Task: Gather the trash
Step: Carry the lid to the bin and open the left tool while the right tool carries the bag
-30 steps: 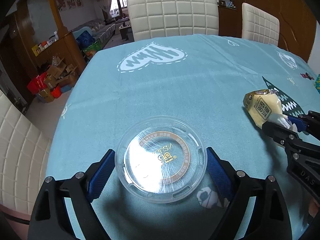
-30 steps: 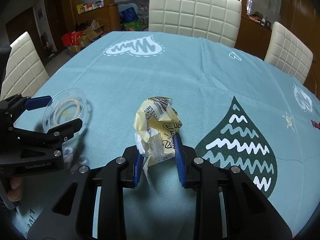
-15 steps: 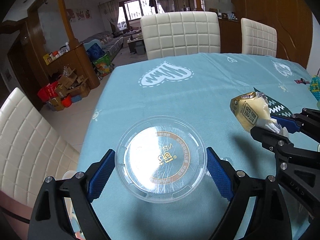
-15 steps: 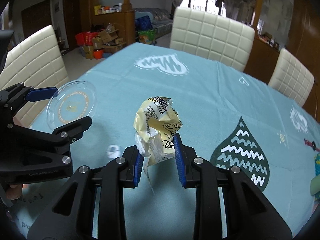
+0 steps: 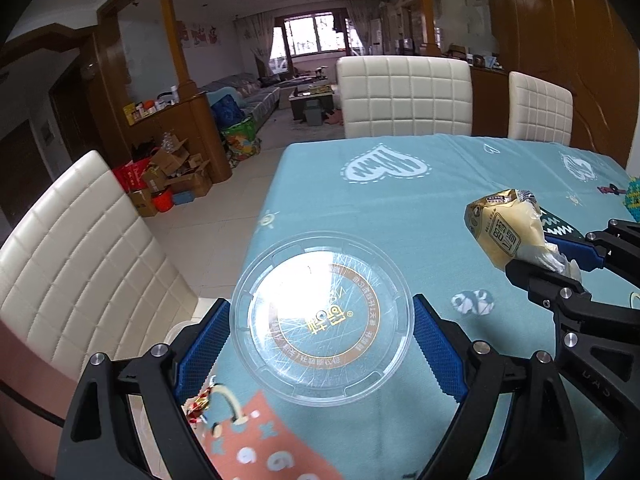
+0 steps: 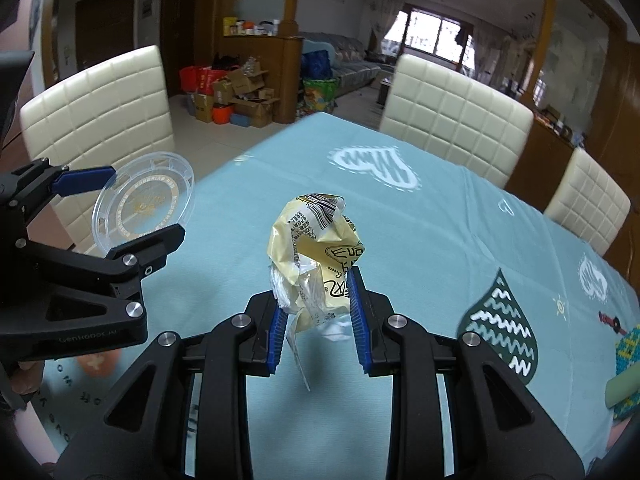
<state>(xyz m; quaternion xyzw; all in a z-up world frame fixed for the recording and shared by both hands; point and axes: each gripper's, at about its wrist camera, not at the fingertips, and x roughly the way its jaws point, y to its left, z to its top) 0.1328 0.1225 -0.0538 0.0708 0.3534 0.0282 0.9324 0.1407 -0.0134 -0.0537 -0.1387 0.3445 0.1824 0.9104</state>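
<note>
My left gripper is shut on a clear round plastic lid with a brown printed ring, held flat above the table's near left corner. It also shows in the right wrist view, at the left. My right gripper is shut on a crumpled yellow wrapper, held above the teal tablecloth. The wrapper also shows in the left wrist view, at the right.
White quilted chairs stand at the far side and at the left. Cardboard boxes lie on the floor beyond. An orange patterned item lies at the near table corner. A knitted item lies at the right edge.
Both grippers have risen and drawn back toward the near left table edge with their loads. The view now takes in more room and floor.
</note>
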